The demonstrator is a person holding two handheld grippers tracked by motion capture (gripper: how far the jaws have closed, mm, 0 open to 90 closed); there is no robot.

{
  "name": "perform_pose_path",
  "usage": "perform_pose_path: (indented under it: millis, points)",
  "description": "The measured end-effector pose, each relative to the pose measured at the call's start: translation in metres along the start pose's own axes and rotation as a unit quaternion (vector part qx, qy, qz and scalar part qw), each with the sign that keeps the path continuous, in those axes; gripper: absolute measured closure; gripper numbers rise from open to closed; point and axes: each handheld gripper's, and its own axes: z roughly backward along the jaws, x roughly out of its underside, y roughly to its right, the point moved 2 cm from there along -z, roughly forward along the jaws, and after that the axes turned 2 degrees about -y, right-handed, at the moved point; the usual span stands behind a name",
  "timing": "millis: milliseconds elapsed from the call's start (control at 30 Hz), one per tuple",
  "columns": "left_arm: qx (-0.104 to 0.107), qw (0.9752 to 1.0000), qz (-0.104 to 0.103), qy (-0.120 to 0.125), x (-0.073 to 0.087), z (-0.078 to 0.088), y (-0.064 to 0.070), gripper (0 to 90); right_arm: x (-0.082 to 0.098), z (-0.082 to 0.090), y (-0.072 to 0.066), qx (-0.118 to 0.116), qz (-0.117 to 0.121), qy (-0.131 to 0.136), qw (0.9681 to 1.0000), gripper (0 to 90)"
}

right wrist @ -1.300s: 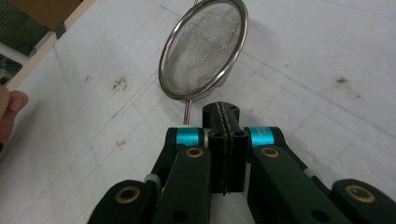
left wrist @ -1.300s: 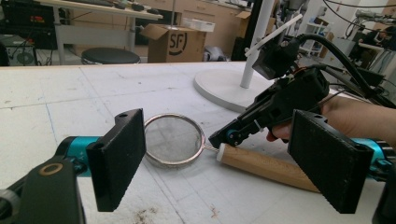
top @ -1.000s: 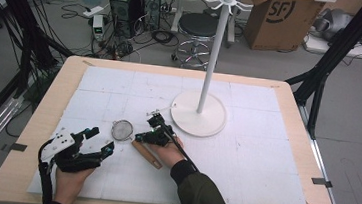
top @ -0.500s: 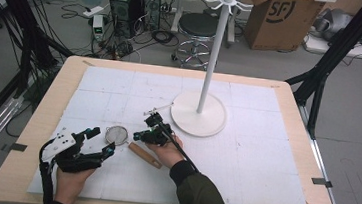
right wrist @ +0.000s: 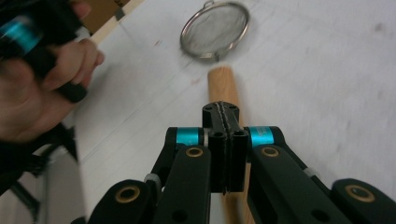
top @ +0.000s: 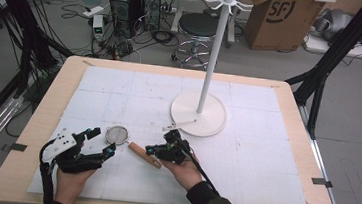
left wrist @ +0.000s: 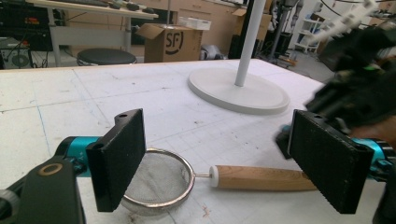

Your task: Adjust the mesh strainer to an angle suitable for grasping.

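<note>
High view: our left tool (top: 100,142) released beside the strainer (top: 118,135); right tool (top: 156,151) clenched empty; table (top: 284,157) open rightward.

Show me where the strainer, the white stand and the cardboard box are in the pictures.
strainer (left wrist: 161,179), left gripper view, on its mesh bowl.
white stand (top: 199,115), high view, on its round base.
cardboard box (top: 277,13), high view, on its printed front side.
</note>
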Motion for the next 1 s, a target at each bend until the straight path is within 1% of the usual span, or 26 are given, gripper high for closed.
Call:
perform_pose_path:
  millis: [133,167,200,300,333,367,433,467,500,567,633,667,700,733,800,833,900,1000]
  points:
    - [0.001,1.0,-0.001,0.001,0.0,0.001,0.001,19.7,0.018,0.009,-0.005,0.004,0.0,0.001,1.0,90.0]
    - [0.003,1.0,-0.001,0.002,0.0,0.001,0.001,19.7,0.025,0.009,-0.005,0.0,-0.005,-0.004,1.0,90.0]
    - [0.002,1.0,-0.001,0.001,0.0,0.001,0.001,19.7,0.028,0.009,-0.006,0.0,-0.013,-0.004,0.9999,90.0]
    - [0.0,1.0,0.0,0.003,-0.001,0.002,0.001,19.7,0.034,0.009,-0.006,0.003,-0.013,-0.008,0.9999,90.0]
    - [0.0,1.0,0.0,0.003,-0.001,0.002,0.001,19.7,0.038,0.01,-0.007,-0.002,-0.015,-0.008,0.9999,90.0]
    - [0.001,1.0,0.001,0.003,0.0,0.002,0.001,19.7,0.038,0.01,-0.007,-0.002,-0.015,-0.008,0.9999,90.0]
    - [0.0,1.0,0.002,0.002,0.0,0.002,0.001,19.7,0.046,0.011,-0.011,-0.01,-0.019,-0.014,0.9997,90.0]
    - [0.0,1.0,0.002,0.003,0.0,0.002,0.001,19.7,0.046,0.011,-0.011,-0.01,-0.019,-0.014,0.9997,90.0]
    - [0.001,1.0,0.002,0.003,0.0,0.002,0.001,19.7,0.05,0.009,-0.013,-0.006,-0.014,-0.022,0.9996,90.0]
    - [0.0,1.0,0.0,0.001,0.0,0.002,0.001,19.7,0.051,0.009,-0.013,-0.008,-0.015,-0.026,0.9995,90.0]
    - [-0.001,1.0,-0.001,0.002,0.0,0.002,0.001,19.7,0.054,0.007,-0.012,0.002,-0.019,-0.036,0.9992,90.0]
    - [-0.001,1.0,-0.002,0.003,-0.001,0.002,0.001,19.7,0.055,0.006,-0.01,-0.002,-0.02,-0.033,0.9992,90.0]
    - [-0.002,1.0,-0.002,0.004,-0.001,0.002,0.001,19.7,0.055,0.007,-0.009,-0.005,-0.026,-0.033,0.9991,90.0]
    - [-0.002,1.0,-0.001,0.004,-0.001,0.002,0.001,19.7,0.055,0.007,-0.009,-0.004,-0.027,-0.033,0.9991,90.0]
    - [-0.001,1.0,0.001,0.003,0.0,0.002,0.001,19.7,0.054,0.009,-0.007,0.004,-0.028,-0.033,0.999,90.0]
    - [-0.001,1.0,0.001,0.004,0.0,0.002,0.001,19.7,0.054,0.009,-0.007,0.004,-0.028,-0.033,0.999,90.0]
    - [-0.001,1.0,0.0,0.004,0.0,0.002,0.001,19.7,0.055,0.011,-0.006,0.015,-0.028,-0.03,0.9991,90.0]
    - [0.0,1.0,0.002,0.002,0.0,0.002,0.001,19.7,0.054,0.011,-0.006,0.017,-0.026,-0.029,0.9991,90.0]
